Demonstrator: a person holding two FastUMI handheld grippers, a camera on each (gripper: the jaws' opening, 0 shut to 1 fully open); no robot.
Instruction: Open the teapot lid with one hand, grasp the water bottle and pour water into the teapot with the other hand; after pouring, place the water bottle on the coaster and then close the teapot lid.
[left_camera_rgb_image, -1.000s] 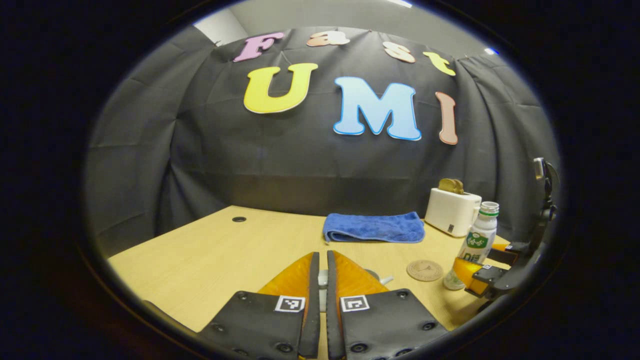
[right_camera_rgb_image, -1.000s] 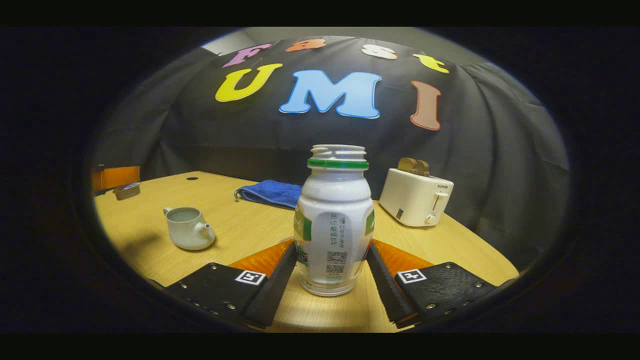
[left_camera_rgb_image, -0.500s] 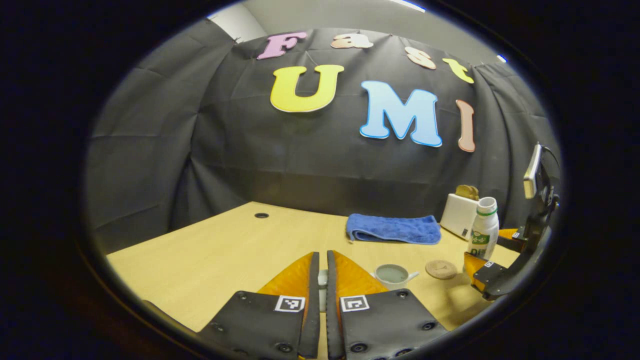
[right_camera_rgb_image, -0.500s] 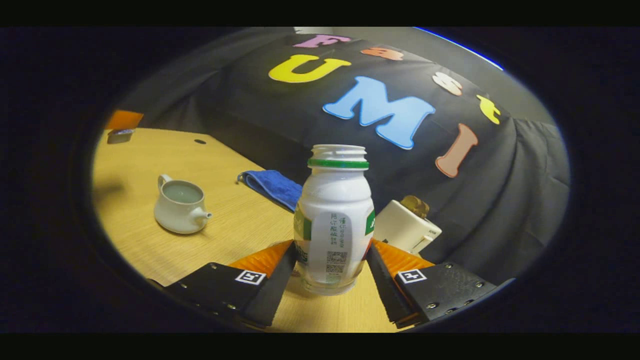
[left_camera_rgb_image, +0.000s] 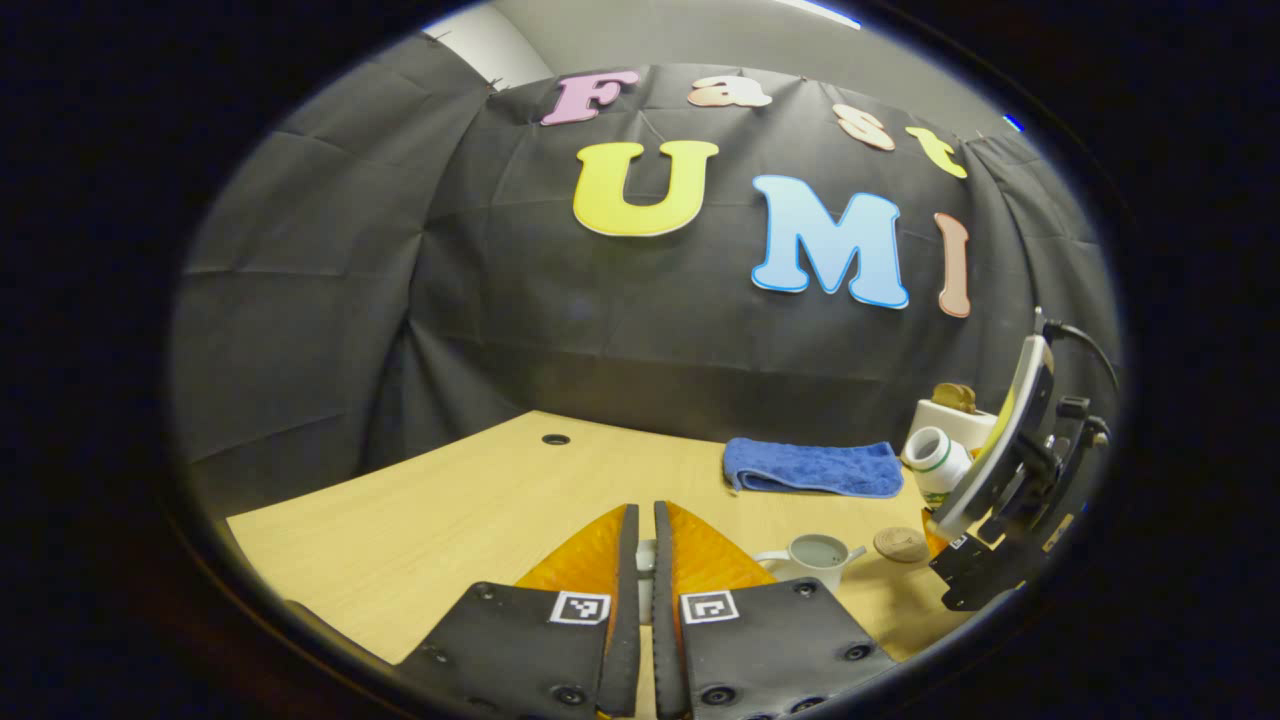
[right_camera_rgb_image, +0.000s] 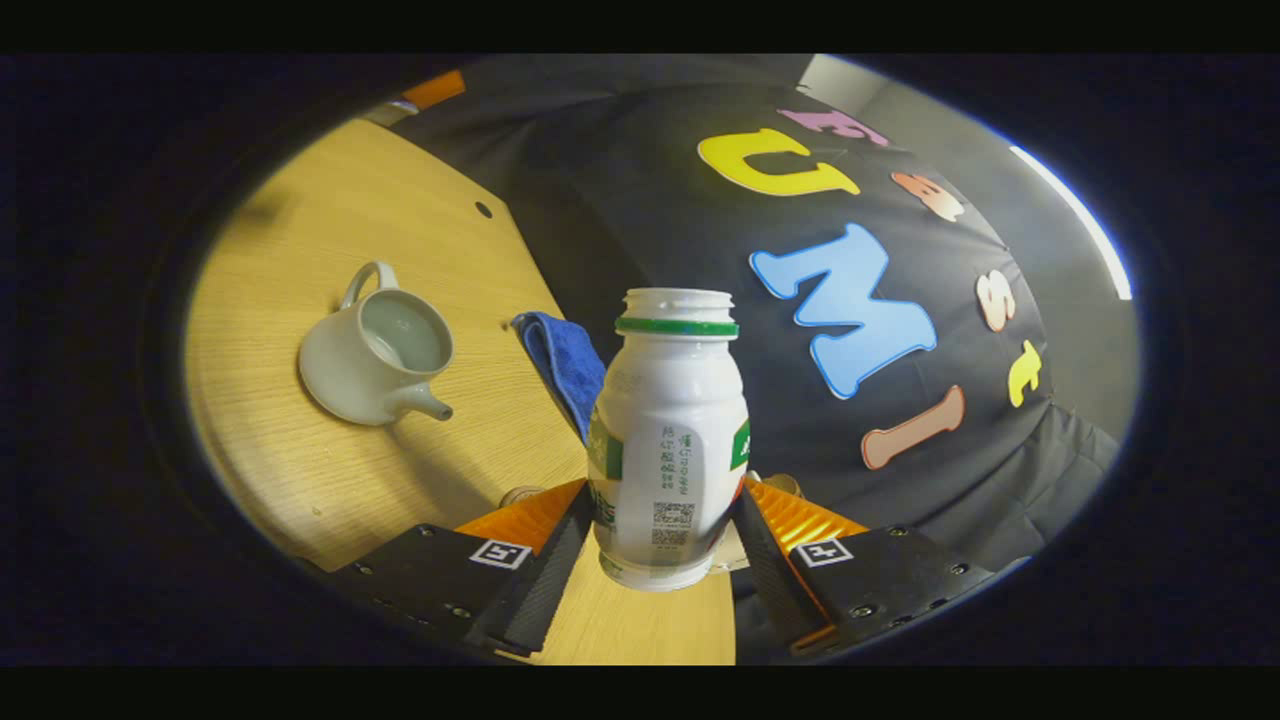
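Right jaws clamped on water bottle (right_camera_rgb_image: 668, 450), left jaws together on lid (left_camera_rgb_image: 645, 556), teapot (right_camera_rgb_image: 378, 345) uncovered.

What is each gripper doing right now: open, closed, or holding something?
Left gripper: closed on a small pale piece, probably the teapot lid.
Right gripper: closed on the water bottle, lifted and tilted toward the open teapot.
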